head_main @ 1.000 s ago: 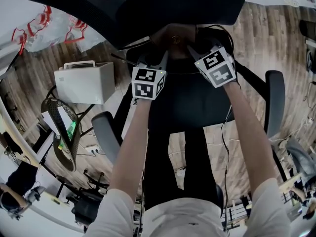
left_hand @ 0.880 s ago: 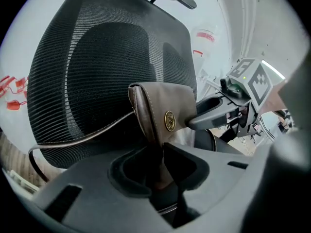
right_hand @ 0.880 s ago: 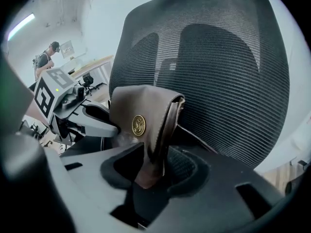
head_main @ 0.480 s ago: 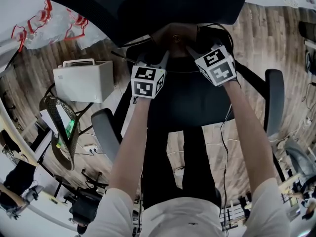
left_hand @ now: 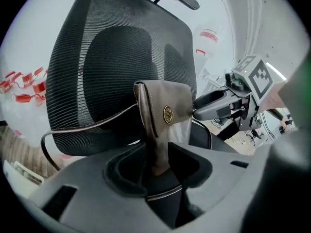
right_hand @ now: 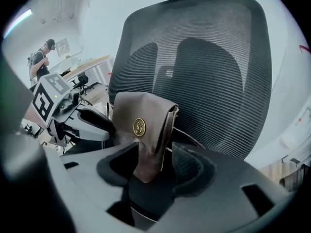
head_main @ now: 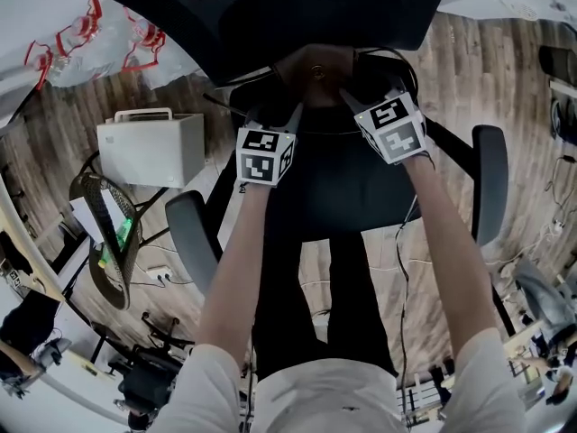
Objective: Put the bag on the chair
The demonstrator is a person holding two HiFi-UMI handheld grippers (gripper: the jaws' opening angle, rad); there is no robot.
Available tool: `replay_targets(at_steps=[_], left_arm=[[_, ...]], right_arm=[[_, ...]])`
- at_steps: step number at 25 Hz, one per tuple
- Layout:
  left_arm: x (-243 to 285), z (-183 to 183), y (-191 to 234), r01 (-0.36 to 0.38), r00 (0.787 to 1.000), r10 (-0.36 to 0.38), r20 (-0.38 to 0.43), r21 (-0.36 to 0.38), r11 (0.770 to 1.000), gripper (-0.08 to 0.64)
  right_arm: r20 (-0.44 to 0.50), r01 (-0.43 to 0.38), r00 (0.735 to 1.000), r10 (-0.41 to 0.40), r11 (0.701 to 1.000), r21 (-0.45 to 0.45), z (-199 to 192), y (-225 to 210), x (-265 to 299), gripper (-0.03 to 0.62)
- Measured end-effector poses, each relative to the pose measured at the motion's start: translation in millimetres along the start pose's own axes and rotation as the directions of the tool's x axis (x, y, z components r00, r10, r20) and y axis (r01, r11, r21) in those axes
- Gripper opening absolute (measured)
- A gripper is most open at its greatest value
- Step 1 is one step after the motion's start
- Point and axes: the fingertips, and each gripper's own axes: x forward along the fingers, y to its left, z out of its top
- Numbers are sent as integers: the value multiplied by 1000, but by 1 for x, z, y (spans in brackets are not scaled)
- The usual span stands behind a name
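We log left gripper [left_hand: 158, 167] and right gripper [right_hand: 154, 173]: jaws just opened wide, one end of the single brown bag [left_hand: 167, 106] between each pair, pads clear of it.
Bag: flap closed, upright on rear of chair [left_hand: 112, 57] seat, before mesh backrest.
Armrests [head_main: 189, 233]: two.
Beside chair: one closed white case [head_main: 149, 147]; one wire bin [head_main: 122, 278], something green inside.

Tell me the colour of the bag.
Greyish brown; the bag shows best in the right gripper view.

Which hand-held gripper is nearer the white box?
Left. Left hand-held gripper: right of white handled box; right hand-held gripper farther right. Both just opened, brown leather bag between jaws.
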Motion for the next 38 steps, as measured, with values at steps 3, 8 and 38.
replay_targets(at_steps=[3, 8, 38], left_arm=[[-10, 2, -2, -11, 1000, 11, 6, -14, 1000, 129], [-30, 14, -11, -20, 999, 21, 34, -29, 999, 129], [-203, 125, -145, -40, 956, 51, 290, -44, 998, 114]], right_arm=[[3, 3, 1000, -3, 1000, 1, 3, 2, -12, 221], [22, -9, 1000, 9, 1000, 0, 14, 11, -33, 221], [218, -150, 965, 145, 989, 7, 74, 73, -226, 109]])
